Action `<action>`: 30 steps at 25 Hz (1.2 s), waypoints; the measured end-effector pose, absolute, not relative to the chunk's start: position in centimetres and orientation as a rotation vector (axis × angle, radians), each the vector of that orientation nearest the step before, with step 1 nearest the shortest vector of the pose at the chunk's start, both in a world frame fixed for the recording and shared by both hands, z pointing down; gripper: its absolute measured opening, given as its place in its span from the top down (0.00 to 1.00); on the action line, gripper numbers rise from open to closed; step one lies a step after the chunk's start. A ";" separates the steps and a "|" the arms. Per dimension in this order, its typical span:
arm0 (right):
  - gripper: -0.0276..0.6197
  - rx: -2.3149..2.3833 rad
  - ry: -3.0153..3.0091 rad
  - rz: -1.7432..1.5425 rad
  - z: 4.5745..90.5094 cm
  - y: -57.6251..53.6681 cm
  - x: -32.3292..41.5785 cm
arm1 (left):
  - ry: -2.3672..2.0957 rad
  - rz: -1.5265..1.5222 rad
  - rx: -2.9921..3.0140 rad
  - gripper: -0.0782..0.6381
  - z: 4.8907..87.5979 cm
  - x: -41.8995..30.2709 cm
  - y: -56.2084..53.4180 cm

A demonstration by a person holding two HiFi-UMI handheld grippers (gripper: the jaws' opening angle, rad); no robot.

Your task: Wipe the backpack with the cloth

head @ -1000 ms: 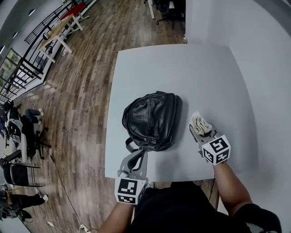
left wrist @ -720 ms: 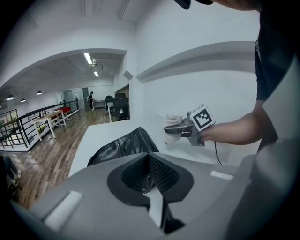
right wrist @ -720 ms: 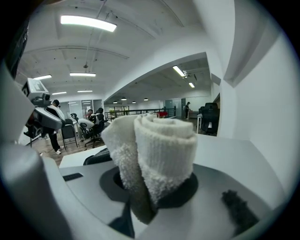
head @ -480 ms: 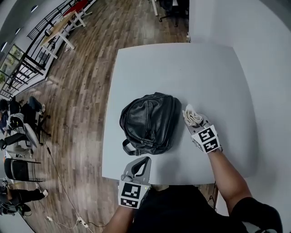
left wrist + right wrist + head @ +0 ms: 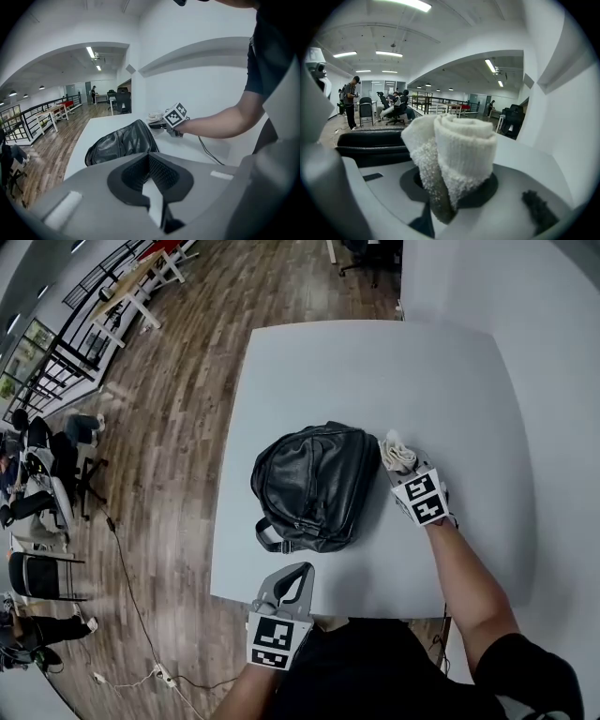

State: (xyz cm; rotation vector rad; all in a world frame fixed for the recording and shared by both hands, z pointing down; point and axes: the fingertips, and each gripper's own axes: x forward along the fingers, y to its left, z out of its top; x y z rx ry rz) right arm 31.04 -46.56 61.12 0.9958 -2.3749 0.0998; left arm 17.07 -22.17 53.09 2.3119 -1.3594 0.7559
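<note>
The white bench (image 5: 469, 381) is seen filling the middle of the head view, and the black leather backpack (image 5: 314, 484) is laid flat on it, just left of centre. Its long axis is run from lower left to upper right of the frame, and its strap loop (image 5: 269, 540) is pointed toward the lower left, at the near edge.

Now the change: the left gripper (image 5: 296, 574), which was up by that strap a second ago, is pulled back to the bench's lower edge. Its jaws are pressed together with nothing between them, so the backpack is left unheld.

The right gripper (image 5: 399, 467) has been carried up and in from the lower right. Its jaws are pinched on the rolled white cloth (image 5: 397, 450), which is now brought just beside the backpack's upper right edge; whether contact is made cannot be told.

By this showing, the approach is judged nearly done and the first wiping stroke is expected next, probably across the leather toward the left. With no steadying hold, some sliding of the backpack could be risked.
</note>
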 end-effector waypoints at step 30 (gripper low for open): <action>0.82 0.936 -2.353 0.054 61.5 -42.3 29.1 | -1.435 0.692 2.328 0.88 52.3 14.3 -20.0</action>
